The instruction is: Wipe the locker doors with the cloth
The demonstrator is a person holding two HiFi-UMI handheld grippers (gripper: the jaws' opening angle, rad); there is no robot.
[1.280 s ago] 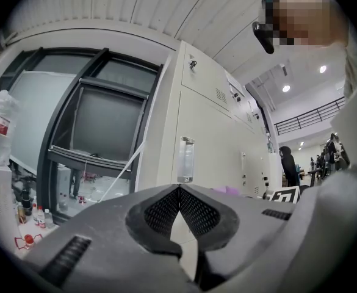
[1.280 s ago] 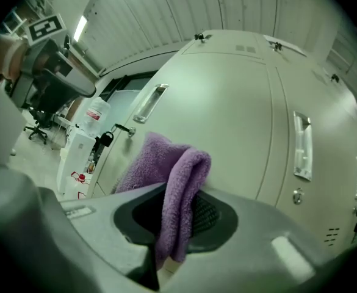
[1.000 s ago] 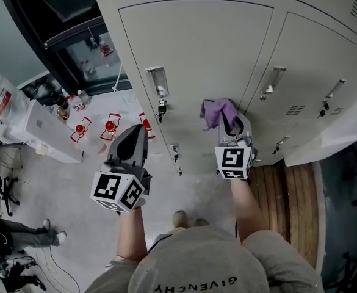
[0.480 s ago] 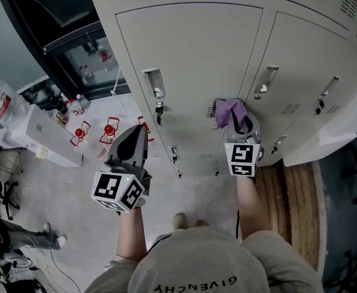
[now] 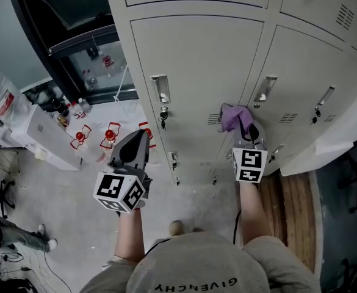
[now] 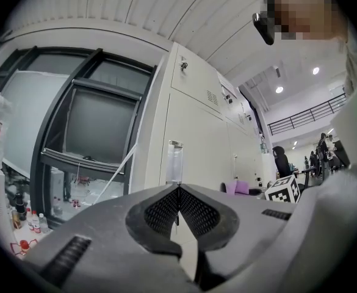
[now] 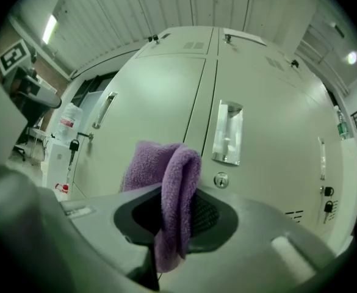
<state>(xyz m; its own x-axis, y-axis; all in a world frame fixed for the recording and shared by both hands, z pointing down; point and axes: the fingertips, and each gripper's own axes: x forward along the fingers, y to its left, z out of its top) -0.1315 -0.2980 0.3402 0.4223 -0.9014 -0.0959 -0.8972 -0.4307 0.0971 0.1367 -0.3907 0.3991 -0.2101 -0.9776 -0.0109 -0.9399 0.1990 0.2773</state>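
Observation:
A bank of pale grey locker doors (image 5: 202, 72) fills the top of the head view, each with a recessed metal handle (image 5: 160, 89). My right gripper (image 5: 244, 127) is shut on a purple cloth (image 5: 233, 117), which bunches out of the jaws against the seam between two doors, beside another handle (image 5: 264, 90). In the right gripper view the purple cloth (image 7: 169, 188) hangs folded between the jaws, with a door handle (image 7: 227, 133) and a round lock (image 7: 220, 180) just behind. My left gripper (image 5: 138, 140) is shut and empty, held low, away from the doors; its closed jaw tips (image 6: 179, 191) point at a locker handle (image 6: 174, 162).
A key hangs in a lock (image 5: 163, 113) under the left handle. Left of the lockers stand a dark glass cabinet (image 5: 80, 47), a white table (image 5: 41, 133) and red stools (image 5: 110, 133) on the floor. Wooden boards (image 5: 291, 206) lie at lower right. A seated person's legs (image 5: 13, 237) show at far left.
My right gripper has carried the purple cloth rightward along the locker doors, from the left door's lower part to the seam by the neighbouring handle. The left gripper stays put.

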